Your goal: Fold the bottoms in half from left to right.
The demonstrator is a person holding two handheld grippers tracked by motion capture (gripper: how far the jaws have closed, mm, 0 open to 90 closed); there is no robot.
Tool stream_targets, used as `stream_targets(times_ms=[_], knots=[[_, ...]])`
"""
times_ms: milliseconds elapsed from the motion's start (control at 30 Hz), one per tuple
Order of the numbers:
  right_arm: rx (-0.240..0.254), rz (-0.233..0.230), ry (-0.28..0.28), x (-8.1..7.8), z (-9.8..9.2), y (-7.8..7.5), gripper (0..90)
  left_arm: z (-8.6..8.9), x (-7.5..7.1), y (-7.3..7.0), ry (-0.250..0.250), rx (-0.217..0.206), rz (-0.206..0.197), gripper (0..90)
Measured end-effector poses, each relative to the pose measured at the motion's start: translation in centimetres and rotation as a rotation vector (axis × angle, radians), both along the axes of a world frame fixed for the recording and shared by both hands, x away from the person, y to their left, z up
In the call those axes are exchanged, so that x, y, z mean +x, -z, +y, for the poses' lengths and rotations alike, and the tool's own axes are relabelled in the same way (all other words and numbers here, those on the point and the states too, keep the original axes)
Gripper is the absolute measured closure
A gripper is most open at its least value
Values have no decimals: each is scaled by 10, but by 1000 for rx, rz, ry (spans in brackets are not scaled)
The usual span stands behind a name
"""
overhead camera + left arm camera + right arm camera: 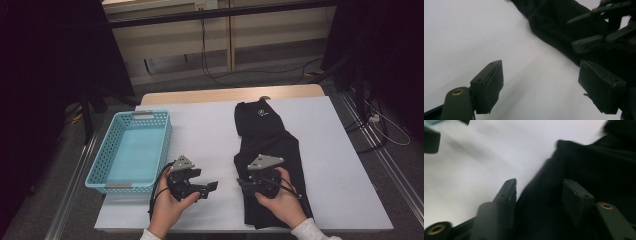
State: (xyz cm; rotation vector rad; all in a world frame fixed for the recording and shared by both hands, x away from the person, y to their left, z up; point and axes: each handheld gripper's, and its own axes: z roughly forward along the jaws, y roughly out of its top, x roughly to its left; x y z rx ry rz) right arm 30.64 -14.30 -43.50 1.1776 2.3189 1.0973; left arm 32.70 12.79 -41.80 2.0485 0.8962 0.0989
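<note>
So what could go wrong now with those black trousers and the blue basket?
The right gripper has its jaws apart over the edge of the black folded trousers, so it might pinch just the top layer and the fold could fall open. The long trousers might not fit flat in the light blue plastic basket. The left gripper hangs open over the bare white table, so it is not helping to hold.

black trousers (270, 165) | folded lengthwise, flat | table's right half, waistband far end
</note>
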Motion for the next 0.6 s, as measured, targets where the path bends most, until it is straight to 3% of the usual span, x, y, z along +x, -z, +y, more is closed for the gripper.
stream_targets(times_ms=[267,367,600], knots=[[67,-24,134,-8,-61,-13,326,1,1,-1,4,9,-7,198],[39,-28,186,-12,-76,-13,310,-1,1,0,8,17,-6,198],[-4,20,234,-22,-96,2,318,-4,2,0,19,16,-3,197]])
